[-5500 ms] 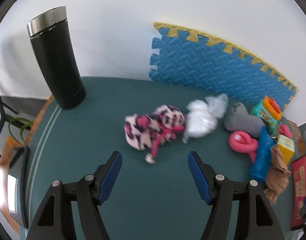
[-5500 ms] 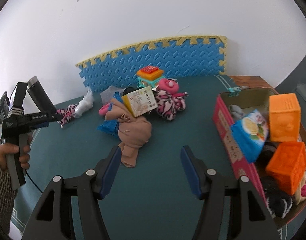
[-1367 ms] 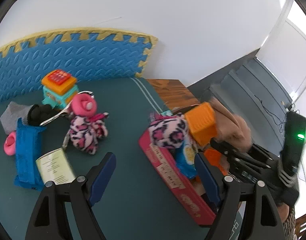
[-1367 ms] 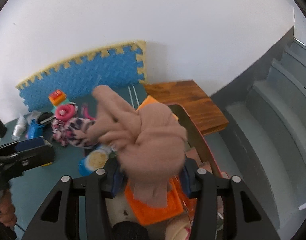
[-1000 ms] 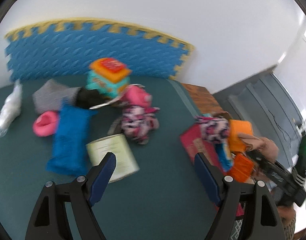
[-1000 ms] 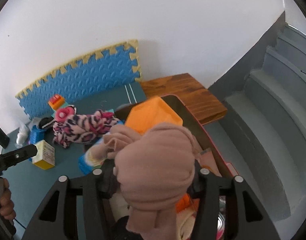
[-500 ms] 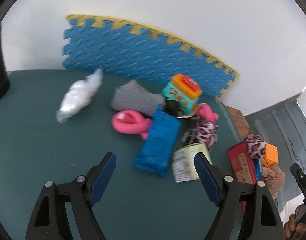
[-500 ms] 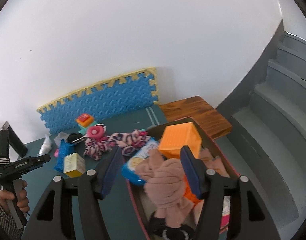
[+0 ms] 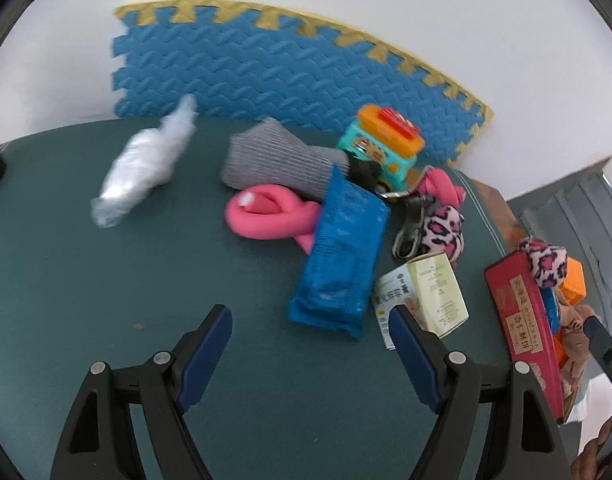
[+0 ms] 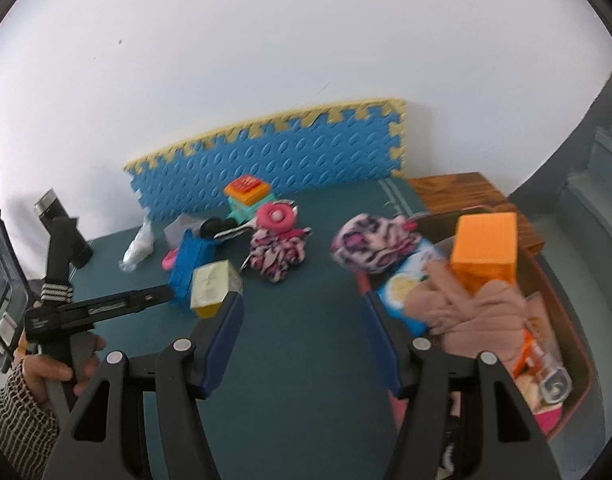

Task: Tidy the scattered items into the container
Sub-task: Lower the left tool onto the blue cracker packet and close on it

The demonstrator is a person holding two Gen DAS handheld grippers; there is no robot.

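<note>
The red box (image 10: 562, 292) at the bench's (image 10: 298, 340) right end is already heaped: an orange cube (image 10: 486, 250), a beige cloth (image 10: 478, 316), a leopard plush (image 10: 370, 246) slumped over its near-left rim and a blue packet (image 10: 406, 294) all sit in it. Plenty is still out on the bench to the box's left: a cream carton (image 9: 424, 294) nearest it, then a blue pouch (image 9: 340, 254), a smaller leopard toy (image 9: 444, 230), a pink ring (image 9: 266, 216), a grey sock (image 9: 278, 160), a toy bus (image 9: 380, 148) and, farthest off, a clear wrapper (image 9: 144, 164). So I'd call it partway, with the loose pile left. Both pairs of tongs, left (image 9: 308, 344) and right (image 10: 302, 340), stand wide apart with nothing between them. The right view looks down into the box and catches the hand (image 10: 52, 364) holding the left tool, plus a black flask (image 10: 62, 228) far left; the left view shows only the box's side, but lays the pile out much more clearly.
</note>
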